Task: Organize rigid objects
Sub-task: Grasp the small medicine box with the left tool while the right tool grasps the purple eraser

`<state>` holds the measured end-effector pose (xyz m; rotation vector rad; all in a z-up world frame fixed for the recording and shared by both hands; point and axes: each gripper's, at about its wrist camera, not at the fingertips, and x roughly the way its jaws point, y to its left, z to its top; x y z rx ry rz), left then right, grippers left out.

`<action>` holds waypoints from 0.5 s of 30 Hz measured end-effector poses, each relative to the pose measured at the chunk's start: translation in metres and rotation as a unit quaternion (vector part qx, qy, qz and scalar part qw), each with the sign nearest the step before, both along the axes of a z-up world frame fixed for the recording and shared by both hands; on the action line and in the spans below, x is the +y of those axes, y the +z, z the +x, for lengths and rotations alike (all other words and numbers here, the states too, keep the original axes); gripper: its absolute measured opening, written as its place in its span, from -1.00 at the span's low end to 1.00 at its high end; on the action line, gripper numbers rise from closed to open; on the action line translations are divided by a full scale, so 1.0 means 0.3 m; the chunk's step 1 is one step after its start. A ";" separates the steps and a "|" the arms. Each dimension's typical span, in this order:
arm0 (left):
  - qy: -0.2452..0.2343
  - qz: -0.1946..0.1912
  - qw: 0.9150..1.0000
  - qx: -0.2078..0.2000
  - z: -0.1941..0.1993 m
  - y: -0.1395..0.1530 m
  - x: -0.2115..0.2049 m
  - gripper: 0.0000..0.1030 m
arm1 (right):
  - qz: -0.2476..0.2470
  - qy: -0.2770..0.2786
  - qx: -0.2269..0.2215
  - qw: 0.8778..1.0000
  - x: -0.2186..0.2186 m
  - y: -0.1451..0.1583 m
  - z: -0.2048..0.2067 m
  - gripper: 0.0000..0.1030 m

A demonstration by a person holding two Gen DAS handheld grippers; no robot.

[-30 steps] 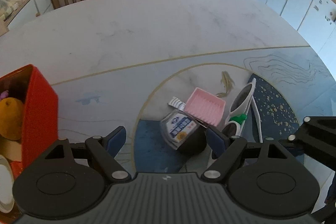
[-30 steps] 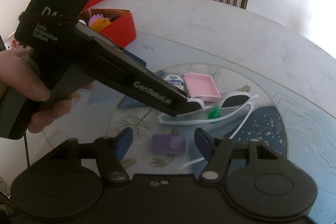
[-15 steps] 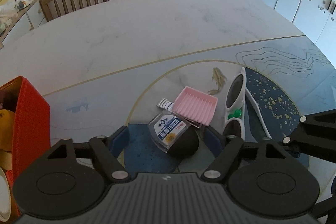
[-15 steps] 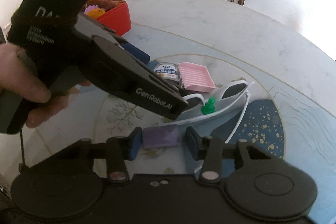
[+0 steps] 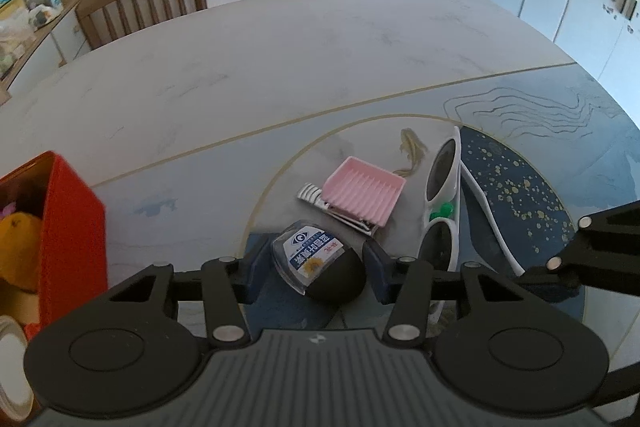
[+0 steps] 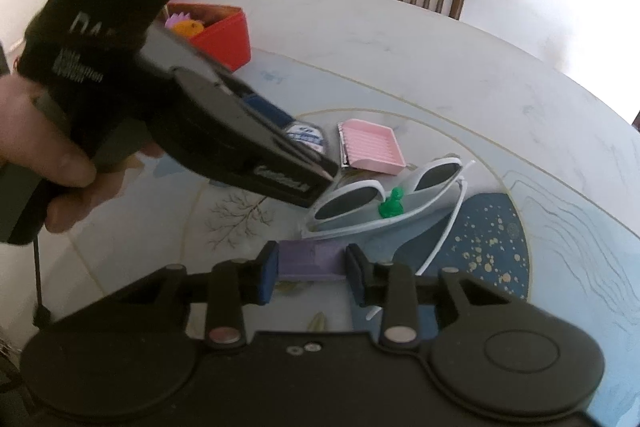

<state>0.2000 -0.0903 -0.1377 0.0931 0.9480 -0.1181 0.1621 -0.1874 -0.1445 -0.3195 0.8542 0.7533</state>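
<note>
Two grippers: left (image 5: 314, 269) fingers spread around labelled pod (image 5: 316, 261); right (image 6: 312, 267) fingers pinching purple block (image 6: 311, 260)

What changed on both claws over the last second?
The right claw narrowed from wide open until its pads meet the small purple block. The left claw advanced around the round black container with a blue-and-white label, without gripping it. The white-framed sunglasses and pink ridged tray stayed put.

red box (image 5: 74, 223); pink ridged tray (image 5: 362, 193); white sunglasses (image 6: 384, 193); purple block (image 6: 311, 261)
</note>
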 end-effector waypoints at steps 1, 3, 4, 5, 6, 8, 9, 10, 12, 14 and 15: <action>0.002 -0.003 1.000 -0.001 -0.008 0.005 0.004 -0.04 | 0.005 -0.004 0.003 1.000 -0.007 0.008 0.000 -0.33; 0.004 -0.008 1.000 -0.002 -0.025 0.015 0.013 -0.05 | 0.015 -0.012 0.009 1.000 -0.020 0.025 -0.004 -0.33; 0.005 -0.010 1.000 -0.004 -0.035 0.021 0.018 -0.06 | 0.020 -0.015 0.011 1.000 -0.028 0.035 -0.006 -0.33; 0.006 -0.011 1.000 -0.005 -0.044 0.026 0.023 -0.07 | 0.025 -0.018 0.012 0.999 -0.034 0.043 -0.008 -0.33; 0.006 -0.011 1.000 -0.005 -0.049 0.028 0.031 -0.08 | 0.028 -0.020 0.012 0.999 -0.038 0.050 -0.011 -0.33; 0.010 -0.009 1.000 -0.006 -0.059 0.032 0.034 -0.09 | 0.031 -0.024 0.013 0.999 -0.046 0.061 -0.016 -0.33; 0.010 -0.009 1.000 -0.007 -0.063 0.038 0.038 -0.11 | 0.033 -0.026 0.014 0.999 -0.048 0.067 -0.022 -0.33; 0.011 -0.010 1.000 -0.009 -0.070 0.045 0.041 -0.12 | 0.036 -0.027 0.014 0.999 -0.052 0.073 -0.027 -0.33; 0.015 -0.013 1.000 -0.013 -0.085 0.060 0.050 -0.19 | 0.042 -0.030 0.014 0.999 -0.057 0.086 -0.031 -0.33; 0.017 -0.018 1.000 -0.015 -0.096 0.074 0.061 -0.25 | 0.047 -0.032 0.012 0.998 -0.058 0.104 -0.043 -0.33; 0.018 -0.017 1.000 -0.016 -0.103 0.077 0.065 -0.34 | 0.050 -0.031 0.011 0.998 -0.059 0.113 -0.047 -0.33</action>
